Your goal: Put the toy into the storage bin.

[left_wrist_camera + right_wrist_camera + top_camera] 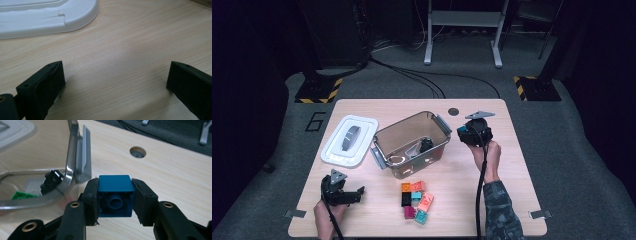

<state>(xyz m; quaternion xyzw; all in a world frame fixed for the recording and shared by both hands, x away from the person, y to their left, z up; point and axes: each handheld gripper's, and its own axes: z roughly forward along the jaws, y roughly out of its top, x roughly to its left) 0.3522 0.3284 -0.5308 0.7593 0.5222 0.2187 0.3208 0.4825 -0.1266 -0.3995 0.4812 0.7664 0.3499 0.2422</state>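
My right gripper (115, 195) is shut on a blue toy brick (115, 185), whose hollow underside faces the camera. In the high view the right gripper (468, 131) hangs above the table just right of the clear plastic bin (387, 135), the blue brick (461, 129) at its tip. A black brick (51, 181) and a green one (23, 195) lie inside the bin. My left gripper (353, 194) rests near the table's front left corner, jaws wide open over bare wood (115, 82), nothing between them.
The bin's white lid (349, 140) lies left of the bin, its corner (50, 17) ahead of the left gripper. Several loose bricks (416, 200) in orange, teal, black and pink sit in front of the bin. A cable hole (453, 111) is at the table's far edge.
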